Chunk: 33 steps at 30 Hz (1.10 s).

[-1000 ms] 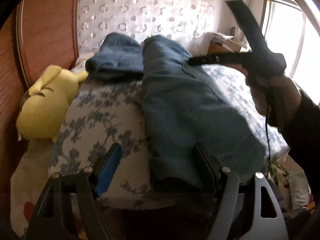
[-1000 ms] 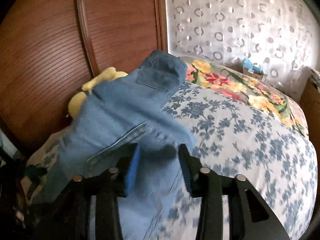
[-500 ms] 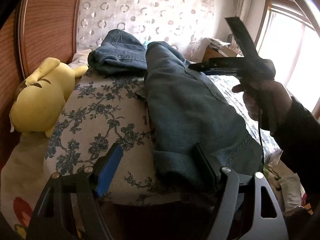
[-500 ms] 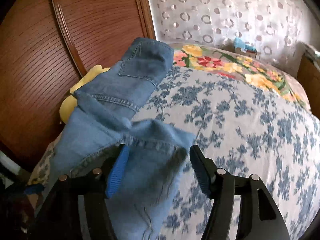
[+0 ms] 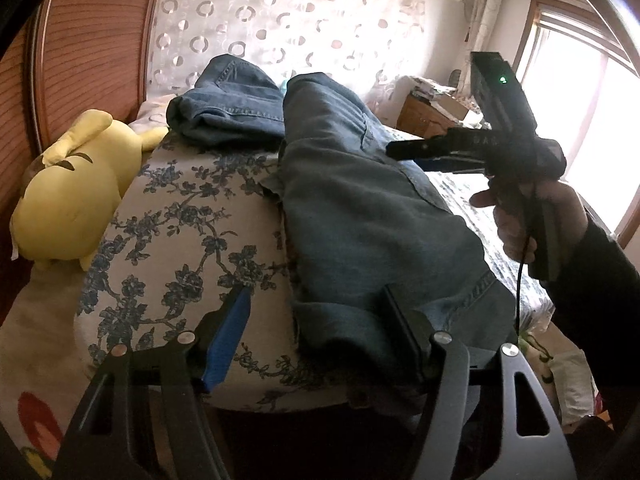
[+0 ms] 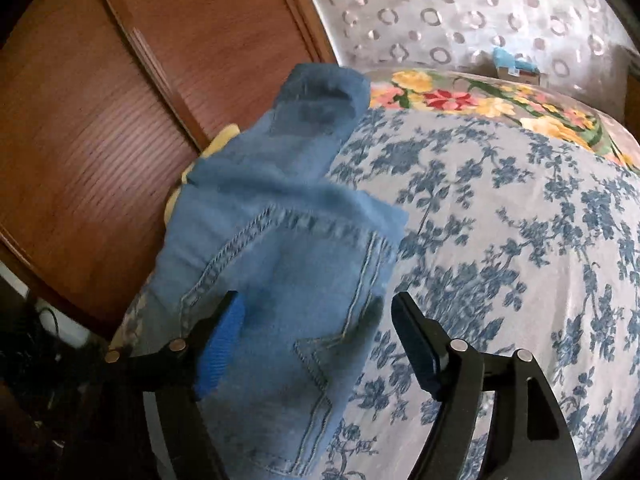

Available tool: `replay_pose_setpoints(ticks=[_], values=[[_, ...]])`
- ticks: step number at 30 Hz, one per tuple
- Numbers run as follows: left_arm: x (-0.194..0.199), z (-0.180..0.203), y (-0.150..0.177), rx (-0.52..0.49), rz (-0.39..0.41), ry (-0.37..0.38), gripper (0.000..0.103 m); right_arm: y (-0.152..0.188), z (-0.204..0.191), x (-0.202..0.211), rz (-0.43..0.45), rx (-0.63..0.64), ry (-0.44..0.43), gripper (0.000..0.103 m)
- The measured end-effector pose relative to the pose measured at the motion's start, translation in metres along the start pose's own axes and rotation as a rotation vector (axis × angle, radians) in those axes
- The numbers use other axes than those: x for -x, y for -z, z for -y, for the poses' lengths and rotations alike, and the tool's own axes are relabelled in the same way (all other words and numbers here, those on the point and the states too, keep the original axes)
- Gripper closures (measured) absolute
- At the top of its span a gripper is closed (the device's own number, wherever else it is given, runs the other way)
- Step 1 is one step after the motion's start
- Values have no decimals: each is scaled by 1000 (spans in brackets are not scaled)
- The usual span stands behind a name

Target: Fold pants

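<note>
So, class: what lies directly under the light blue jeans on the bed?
The light blue jeans lie on a blue-floral quilt, which shows beside them. A darker folded pair of jeans sits further back beside them. The quilt beneath the denim is covered, so anything there cannot be seen.

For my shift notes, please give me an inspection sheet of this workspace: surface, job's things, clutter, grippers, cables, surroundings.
Surface: floral quilt on a bed.
Job's things: light jeans lying lengthwise; darker jeans folded behind.
Clutter: yellow plush toy at the quilt's edge.
Grippers: left gripper open, jaws just narrowing; right gripper open over the denim, jaws just widening.
Cables: thin black cord below the right hand.
Surroundings: wooden headboard, window.
</note>
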<state>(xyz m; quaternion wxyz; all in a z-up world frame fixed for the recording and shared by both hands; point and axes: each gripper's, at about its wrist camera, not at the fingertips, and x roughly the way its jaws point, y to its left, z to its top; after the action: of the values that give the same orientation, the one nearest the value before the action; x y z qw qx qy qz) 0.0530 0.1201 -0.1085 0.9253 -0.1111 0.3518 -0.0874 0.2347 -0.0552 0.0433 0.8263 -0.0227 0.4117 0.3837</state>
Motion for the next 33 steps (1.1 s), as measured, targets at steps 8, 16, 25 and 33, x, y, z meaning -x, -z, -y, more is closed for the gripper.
replay_pose_setpoints(ticks=[8,16,25,33], values=[[-8,-6,0,26,-15,45,37,4,22,-31,0,-70,-93,10],[-7,0,3,38,3,124,76,8,16,-26,9,-75,-197,62],[14,5,-18,42,76,133,88,-10,-42,52,174,49,-168,72],[46,-17,-77,43,212,123,88,-54,-70,97,259,155,-182,72]])
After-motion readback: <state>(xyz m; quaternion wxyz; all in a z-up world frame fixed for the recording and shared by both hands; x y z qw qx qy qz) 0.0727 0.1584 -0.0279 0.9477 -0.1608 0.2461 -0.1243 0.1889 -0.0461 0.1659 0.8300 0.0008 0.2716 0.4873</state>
